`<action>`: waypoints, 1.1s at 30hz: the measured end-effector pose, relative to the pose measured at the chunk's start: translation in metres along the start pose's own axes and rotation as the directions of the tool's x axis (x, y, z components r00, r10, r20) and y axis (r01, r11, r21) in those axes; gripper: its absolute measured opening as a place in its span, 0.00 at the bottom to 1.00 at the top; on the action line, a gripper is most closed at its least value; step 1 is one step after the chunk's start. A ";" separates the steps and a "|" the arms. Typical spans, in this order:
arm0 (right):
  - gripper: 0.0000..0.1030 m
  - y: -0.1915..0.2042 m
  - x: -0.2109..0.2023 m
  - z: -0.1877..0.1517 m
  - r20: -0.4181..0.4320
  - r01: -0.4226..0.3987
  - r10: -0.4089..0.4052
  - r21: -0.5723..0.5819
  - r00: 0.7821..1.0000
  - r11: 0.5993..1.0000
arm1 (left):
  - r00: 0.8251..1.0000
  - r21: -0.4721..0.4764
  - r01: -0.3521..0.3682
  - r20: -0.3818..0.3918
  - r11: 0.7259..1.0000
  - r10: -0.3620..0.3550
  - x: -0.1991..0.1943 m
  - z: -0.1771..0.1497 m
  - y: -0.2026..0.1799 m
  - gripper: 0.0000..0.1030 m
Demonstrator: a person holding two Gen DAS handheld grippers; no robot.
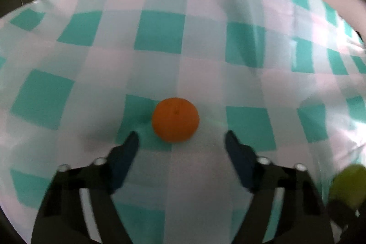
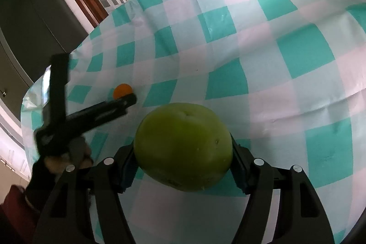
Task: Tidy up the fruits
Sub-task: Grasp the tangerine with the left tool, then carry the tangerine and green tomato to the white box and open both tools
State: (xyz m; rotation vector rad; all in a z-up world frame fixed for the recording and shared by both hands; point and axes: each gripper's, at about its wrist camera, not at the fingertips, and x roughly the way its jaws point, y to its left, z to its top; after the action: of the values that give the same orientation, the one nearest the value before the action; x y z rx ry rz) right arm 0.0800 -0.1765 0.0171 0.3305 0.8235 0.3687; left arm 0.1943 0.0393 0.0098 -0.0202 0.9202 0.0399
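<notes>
The green fruit (image 2: 184, 148) sits clamped between the two pads of the right gripper (image 2: 183, 164), one pad pressed on each flank, and it appears lifted just off the checked tablecloth (image 2: 286, 56). In the left wrist view the same green fruit (image 1: 348, 185) shows at the lower right edge, blurred.

Well apart from the green fruit, toward the cloth's left edge, a small orange (image 1: 175, 119) rests on the cloth by itself. The left gripper (image 1: 181, 136) points down at it with its jaws apart and nothing between them; the orange lies just beyond the fingertips, touching neither. From the right wrist view the left gripper (image 2: 128, 100) reaches in from the left, its tip right beside the orange (image 2: 122, 90), with the person's hand (image 2: 68, 154) on its handle.

As I judge it, one fruit is already picked up and the step in hand is the approach to the second. The next move calls for pushing the left jaws forward until the orange sits between the pads, then closing gently, since a round fruit can roll away if nudged. No bowl or basket is in view, so where the fruit goes cannot be told.
</notes>
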 end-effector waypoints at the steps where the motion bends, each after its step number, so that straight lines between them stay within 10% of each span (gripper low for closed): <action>1: 0.65 0.000 0.000 0.000 0.000 -0.003 0.003 0.000 1.000 1.000 | 1.000 0.000 -0.006 -0.009 1.000 0.006 0.003 0.002 0.001 0.54; 8: 0.65 -0.001 0.000 0.000 -0.001 -0.014 0.014 -0.001 1.000 1.000 | 0.996 -0.031 0.042 0.076 0.999 -0.040 -0.031 -0.026 0.006 0.39; 16: 0.65 0.002 0.001 0.000 -0.011 -0.021 0.021 -0.015 1.000 1.000 | 0.979 -0.123 0.163 0.143 0.979 -0.145 -0.129 -0.152 0.025 0.39; 33: 0.65 0.002 0.001 0.000 -0.012 -0.016 0.016 -0.011 1.000 1.000 | 0.969 -0.274 0.244 0.113 0.930 -0.221 -0.123 -0.163 0.044 0.40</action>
State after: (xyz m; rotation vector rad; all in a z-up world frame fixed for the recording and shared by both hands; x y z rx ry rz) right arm 0.0802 -0.1742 0.0168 0.3252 0.8309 0.3903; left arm -0.0116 0.0748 0.0096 -0.3950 0.8204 -0.0474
